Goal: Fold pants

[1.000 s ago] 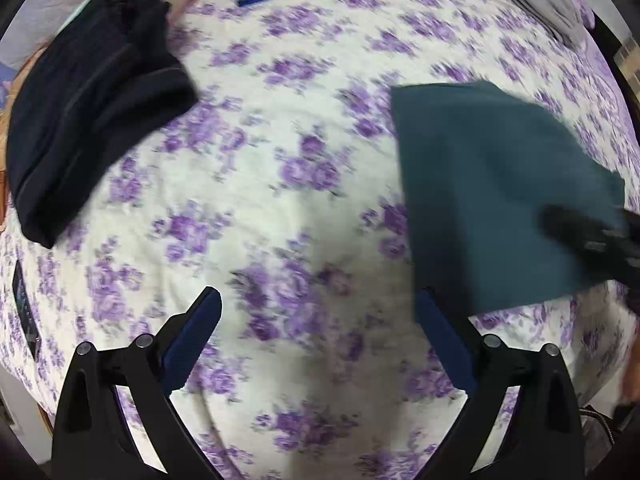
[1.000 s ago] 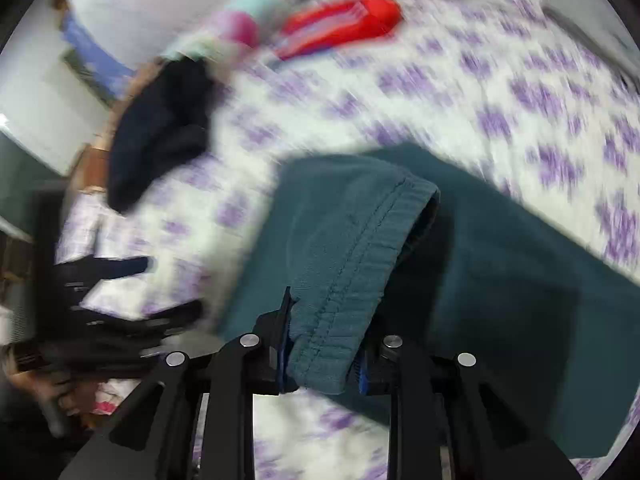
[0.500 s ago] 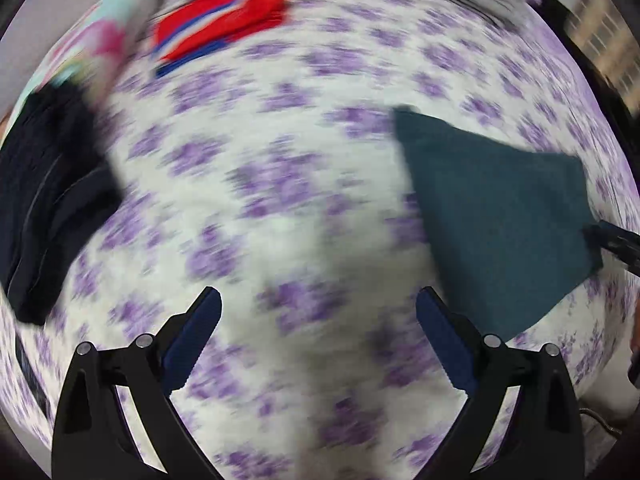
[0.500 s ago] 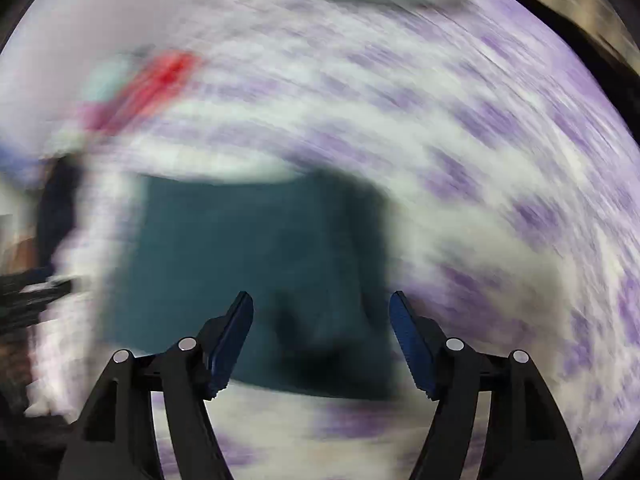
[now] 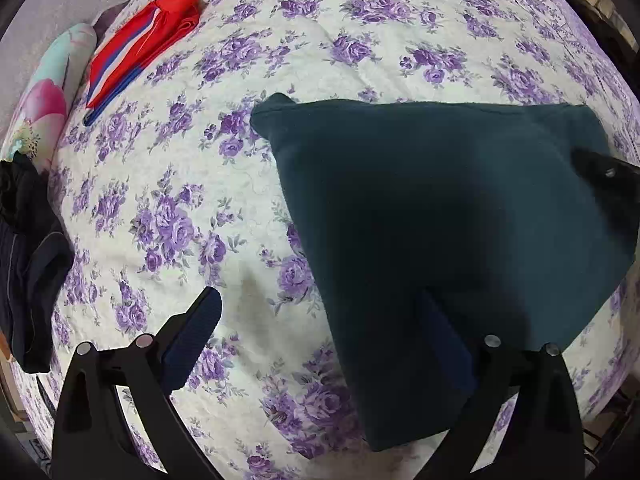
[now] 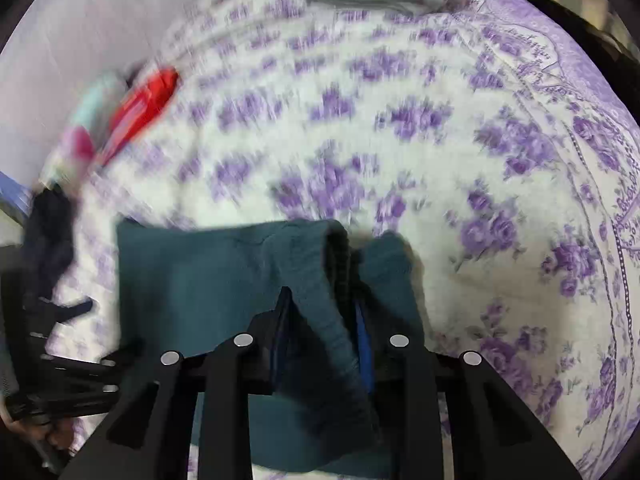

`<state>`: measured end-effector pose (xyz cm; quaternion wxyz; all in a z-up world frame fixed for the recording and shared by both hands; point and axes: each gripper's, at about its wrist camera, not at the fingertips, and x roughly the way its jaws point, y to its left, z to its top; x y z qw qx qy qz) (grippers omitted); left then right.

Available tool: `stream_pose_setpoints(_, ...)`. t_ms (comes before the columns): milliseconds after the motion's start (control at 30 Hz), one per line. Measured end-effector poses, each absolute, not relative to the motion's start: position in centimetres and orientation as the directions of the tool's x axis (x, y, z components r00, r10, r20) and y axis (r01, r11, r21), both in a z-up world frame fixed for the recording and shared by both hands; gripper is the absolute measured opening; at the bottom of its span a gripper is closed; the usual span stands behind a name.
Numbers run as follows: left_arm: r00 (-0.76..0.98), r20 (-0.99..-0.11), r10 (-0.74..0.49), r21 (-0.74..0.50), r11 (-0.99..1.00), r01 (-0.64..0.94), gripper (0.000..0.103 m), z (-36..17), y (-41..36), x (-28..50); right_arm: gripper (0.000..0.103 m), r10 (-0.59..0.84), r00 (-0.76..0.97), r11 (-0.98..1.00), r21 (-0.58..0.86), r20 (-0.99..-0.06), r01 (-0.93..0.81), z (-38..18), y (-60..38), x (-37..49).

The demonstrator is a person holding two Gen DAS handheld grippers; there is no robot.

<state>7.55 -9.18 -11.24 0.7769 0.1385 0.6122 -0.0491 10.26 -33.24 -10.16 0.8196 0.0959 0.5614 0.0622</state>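
The right tool point(image 6: 322, 322) is clamped narrowly on a bunched ribbed edge of the teal pants point(image 5: 440, 208), which drape up between its fingers. The left tool point(image 5: 320, 332) stands wide and holds nothing, one finger over the bare floral bed sheet point(image 5: 180, 184), the other over the near part of the pants. The pants lie folded flat on the bed; further off lie a red striped garment point(image 5: 140, 44) and a dark garment point(image 5: 28, 264).

Matt teal cloth pants point(image 5: 440, 208)
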Motion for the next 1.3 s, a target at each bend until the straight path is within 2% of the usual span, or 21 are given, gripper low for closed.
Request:
stream_pose_setpoints(67, 0.238, -0.968, 0.081, 0.140, 0.960, 0.241, 0.096, -11.4, -8.9, 7.6, 0.028, 0.215, 0.357, 0.974, 0.227, -0.909, -0.009, -10.2, -33.3, 10.2)
stream_pose_setpoints(167, 0.219, -0.974, 0.061, 0.112, 0.968, 0.225, 0.096, -11.4, -8.4, 7.7, 0.015, 0.239, 0.377, 0.968, 0.248, -0.895, -0.025, -8.6, -34.1, 9.7)
stream_pose_setpoints(367, 0.279, -0.960, -0.013, 0.053, 0.973, 0.226, 0.095, -8.4, -7.5, 7.4, 0.014, 0.262, 0.489, 0.956, 0.291, -0.832, -0.017, -3.5, -35.7, 6.7)
stream_pose_setpoints(433, 0.269, -0.963, -0.005, 0.061, 0.969, 0.239, 0.096, -8.8, -8.1, 7.8, 0.024, 0.222, 0.459, 0.965, 0.260, -0.860, 0.019, -5.4, -36.7, 7.2)
stream_pose_setpoints(467, 0.256, -0.966, 0.025, 0.091, 0.964, 0.250, 0.096, -9.6, -8.6, 8.1, 0.048, 0.211, 0.433, 0.968, 0.248, -0.876, 0.030, -6.8, -36.9, 7.5)
stream_pose_setpoints(500, 0.242, -0.969, 0.060, 0.126, 0.956, 0.265, 0.096, -10.9, -9.1, 8.3, 0.060, 0.196, 0.397, 0.972, 0.232, -0.897, 0.042, -8.4, -36.9, 7.8)
stream_pose_setpoints(533, 0.237, -0.968, 0.084, 0.150, 0.950, 0.274, 0.097, -11.6, -9.5, 8.2, 0.061, 0.147, 0.347, 0.980, 0.184, -0.926, 0.074, -10.1, -37.0, 8.1)
stream_pose_setpoints(567, 0.240, -0.966, 0.097, 0.164, 0.946, 0.279, 0.097, -12.1, -9.5, 8.1, 0.063, 0.158, 0.342, 0.977, 0.198, -0.926, 0.085, -10.4, -37.1, 8.1)
stream_pose_setpoints(633, 0.252, -0.965, 0.066, 0.136, 0.952, 0.274, 0.097, -11.4, -9.1, 8.1, 0.073, 0.198, 0.386, 0.959, 0.259, -0.901, 0.113, -9.4, -37.6, 7.5)
stream_pose_setpoints(667, 0.247, -0.968, 0.049, 0.118, 0.955, 0.274, 0.097, -11.1, -8.7, 8.2, 0.082, 0.213, 0.398, 0.952, 0.281, -0.892, 0.120, -9.1, -37.9, 7.2)
stream_pose_setpoints(767, 0.247, -0.969, 0.024, 0.091, 0.961, 0.263, 0.095, -10.3, -8.0, 8.8, 0.082, 0.227, 0.411, 0.938, 0.311, -0.883, 0.151, -9.2, -39.0, 7.0)
stream_pose_setpoints(933, 0.165, -0.982, -0.095, -0.045, 0.958, 0.284, 0.094, -9.9, -7.7, 10.8, 0.081, 0.297, 0.363, 0.928, 0.357, -0.883, 0.110, -10.5, -37.6, 8.3)
stream_pose_setpoints(1000, 0.118, -0.988, -0.104, -0.061, 0.945, 0.320, 0.076, -10.6, -8.1, 11.4, 0.080, 0.267, 0.328, 0.949, 0.307, -0.906, 0.075, -11.6, -36.3, 8.7)
stream_pose_setpoints(1100, 0.033, -0.990, -0.140, -0.124, 0.945, 0.302, 0.058, -11.3, -8.2, 12.3, 0.073, 0.220, 0.355, 0.971, 0.239, -0.908, 0.009, -11.9, -35.6, 8.6)
stream_pose_setpoints(1133, 0.018, -0.987, -0.158, -0.146, 0.944, 0.295, 0.056, -11.3, -8.2, 12.6, 0.071, 0.228, 0.361, 0.969, 0.246, -0.905, 0.006, -11.9, -35.8, 8.6)
stream_pose_setpoints(1200, 0.003, -0.984, -0.181, -0.171, 0.937, 0.303, 0.043, -11.1, -8.6, 13.2, 0.063, 0.261, 0.372, 0.960, 0.280, -0.891, -0.003, -11.9, -36.7, 8.3)
stream_pose_setpoints(1300, -0.035, -0.986, -0.166, -0.168, 0.931, 0.325, 0.039, -11.6, -9.5, 14.3, 0.060, 0.302, 0.369, 0.945, 0.326, -0.879, 0.002, -11.9, -37.9, 8.1)
